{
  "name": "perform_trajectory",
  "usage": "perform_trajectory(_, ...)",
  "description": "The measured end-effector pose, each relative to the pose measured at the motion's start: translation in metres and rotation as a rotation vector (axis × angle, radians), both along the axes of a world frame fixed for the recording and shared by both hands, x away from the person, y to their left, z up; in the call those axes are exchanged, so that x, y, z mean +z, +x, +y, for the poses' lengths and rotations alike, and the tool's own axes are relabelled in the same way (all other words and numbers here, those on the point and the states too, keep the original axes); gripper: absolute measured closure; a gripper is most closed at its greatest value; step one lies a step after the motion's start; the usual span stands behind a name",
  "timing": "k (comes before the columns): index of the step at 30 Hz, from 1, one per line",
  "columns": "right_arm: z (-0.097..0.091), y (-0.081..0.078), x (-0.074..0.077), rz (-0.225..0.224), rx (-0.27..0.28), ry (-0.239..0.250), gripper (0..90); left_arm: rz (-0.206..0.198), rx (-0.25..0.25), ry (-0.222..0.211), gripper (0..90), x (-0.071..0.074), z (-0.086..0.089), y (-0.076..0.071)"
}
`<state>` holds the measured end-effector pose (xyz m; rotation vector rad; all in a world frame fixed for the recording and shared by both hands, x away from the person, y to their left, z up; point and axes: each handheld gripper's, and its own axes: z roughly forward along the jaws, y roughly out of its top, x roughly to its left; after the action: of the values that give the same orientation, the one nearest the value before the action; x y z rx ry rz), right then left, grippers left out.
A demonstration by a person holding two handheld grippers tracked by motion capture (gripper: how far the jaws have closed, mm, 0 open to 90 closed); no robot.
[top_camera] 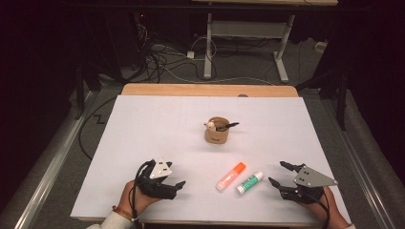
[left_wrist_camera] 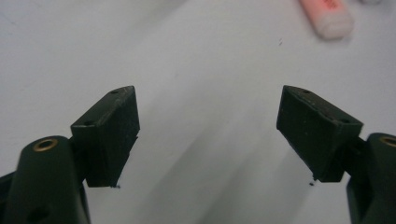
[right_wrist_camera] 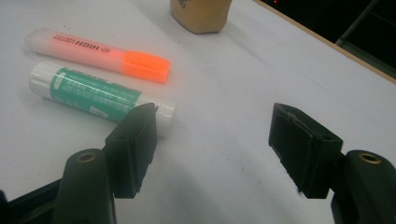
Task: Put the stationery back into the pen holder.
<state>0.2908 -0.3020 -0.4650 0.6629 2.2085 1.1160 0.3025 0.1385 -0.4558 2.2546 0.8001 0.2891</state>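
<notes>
Orange highlighter (top_camera: pixel 231 176) and green glue stick (top_camera: pixel 250 182) side by side near table's (top_camera: pixel 143 124) front edge, at 6 o'clock from wooden cup (top_camera: pixel 217 131). Right gripper (top_camera: pixel 279 174) spread, empty, at 3 o'clock of glue stick. Left gripper (top_camera: pixel 177 185) spread, empty, at 9 o'clock of highlighter; bare surface between.

"HIGH" printed in red on the orange highlighter (right_wrist_camera: pixel 93 53), glue stick (right_wrist_camera: pixel 93 95) label print unreadable

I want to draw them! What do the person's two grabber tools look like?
Both tongs are black, each with two chunky jaws, small brass-ringed holes and a grey three-cornered plate on top. A black cable trails from each. The left wrist wears a thin bracelet above a white sleeve.
</notes>
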Motion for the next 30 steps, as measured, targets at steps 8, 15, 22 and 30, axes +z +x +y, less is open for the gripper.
perform_trajectory(8, -0.004, 0.002, 0.0, 0.0, -0.017, 0.016, 34.0, 0.142, -0.075, 0.082, 32.6, 0.013, -0.065, 0.012)
perform_trajectory(15, -0.003, 0.003, -0.001, -0.007, -0.013, 0.007, 34.3, 0.189, -0.139, 0.161, 32.7, 0.024, -0.113, 0.029)
perform_trajectory(22, -0.005, 0.004, 0.001, -0.01, -0.023, 0.033, 34.5, 0.2, -0.164, 0.212, 32.8, 0.027, -0.156, 0.05)
perform_trajectory(30, -0.006, 0.005, 0.001, -0.004, -0.032, 0.04, 34.6, 0.229, -0.151, 0.275, 37.1, 0.024, -0.188, 0.065)
